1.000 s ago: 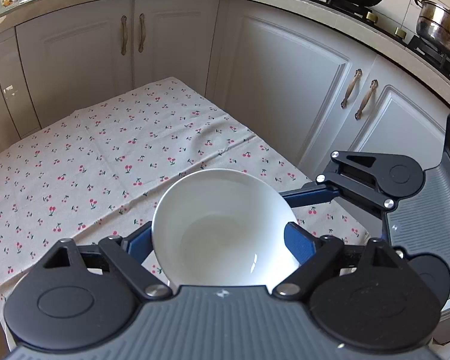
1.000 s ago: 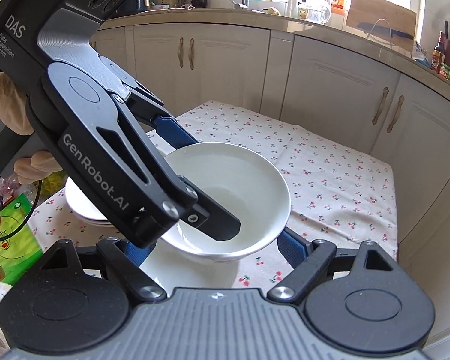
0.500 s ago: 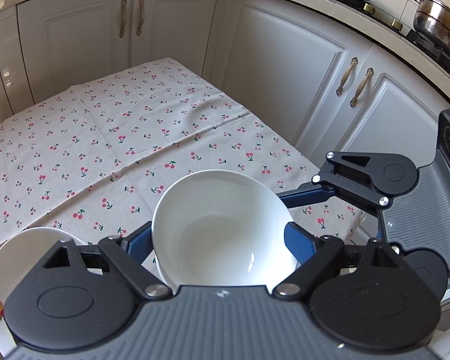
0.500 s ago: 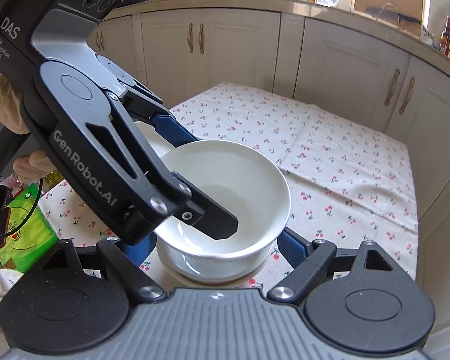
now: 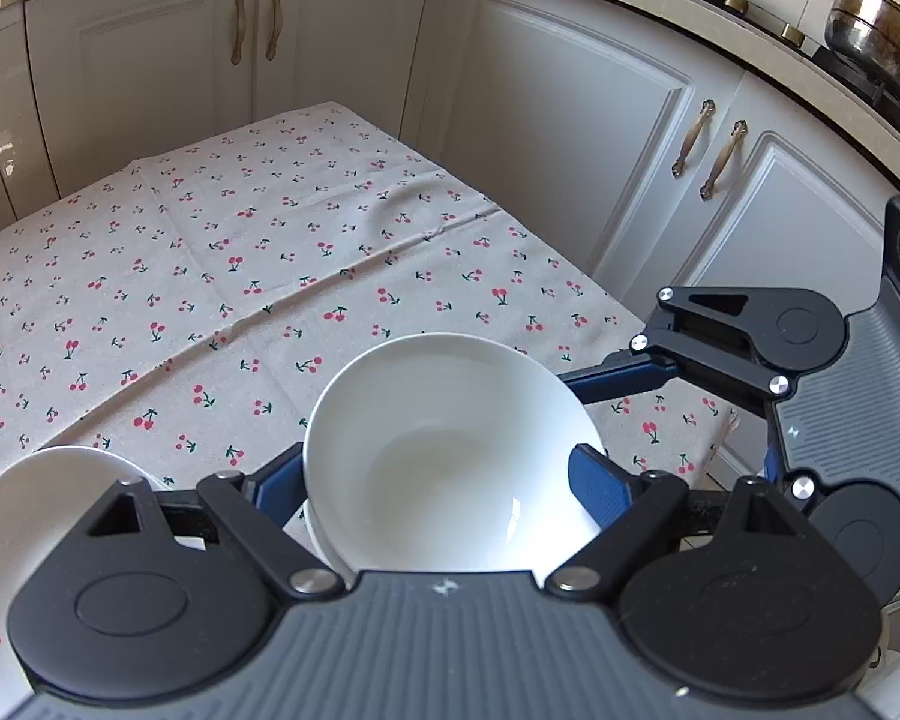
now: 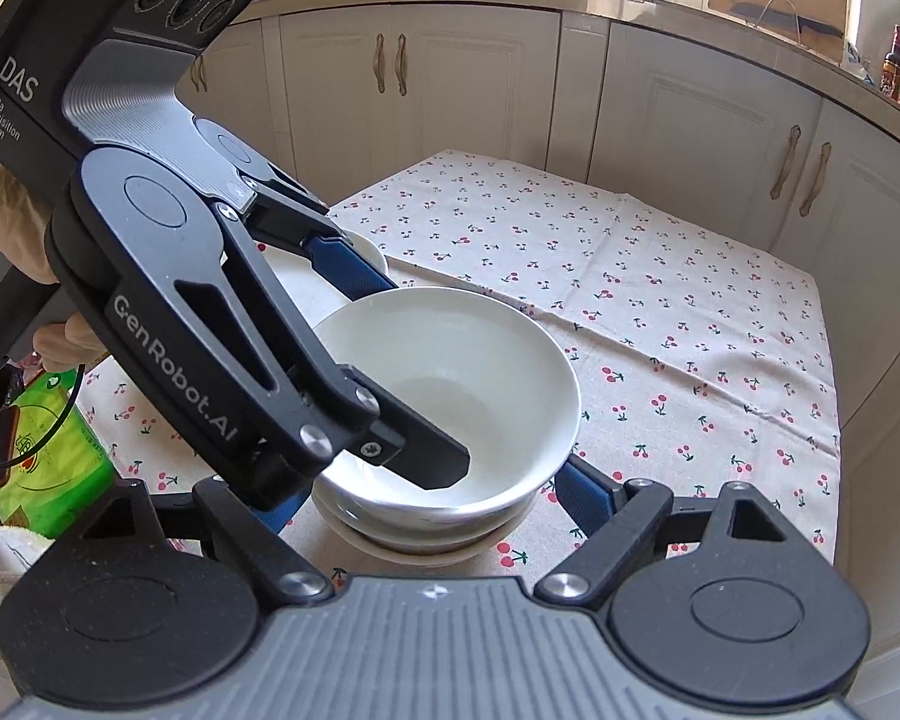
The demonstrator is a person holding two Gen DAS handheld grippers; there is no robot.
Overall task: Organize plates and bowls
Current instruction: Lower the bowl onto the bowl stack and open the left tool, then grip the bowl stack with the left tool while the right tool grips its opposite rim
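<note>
Cabinets (image 5: 558,120): cream kitchen doors with curved metal handles wrap two sides of the scene.
Surface (image 5: 222,276): draped in a beige cloth printed with red cherries, creased across the middle.
Left tool (image 5: 444,480): fingers spread wide on either side of the white bowl, one blue pad at the outer wall on each flank; in the right wrist view one dark finger reaches down inside the bowl (image 6: 444,402), its tip against the inner wall, so the rim sits between the fingers.
Right tool (image 6: 426,504): open wide, blue pads low on both sides of the stack near its foot; whether they touch it cannot be told.
White bowl: uppermost of a nested stack near the surface's near corner, seated in a second bowl (image 6: 414,534) whose rim shows just under it.
Plate (image 5: 36,504): white, with a small fruit print at its edge, lying left of the stack, partly hidden by the left tool's body.
Pot (image 5: 876,42): steel, on the stove at far right.
</note>
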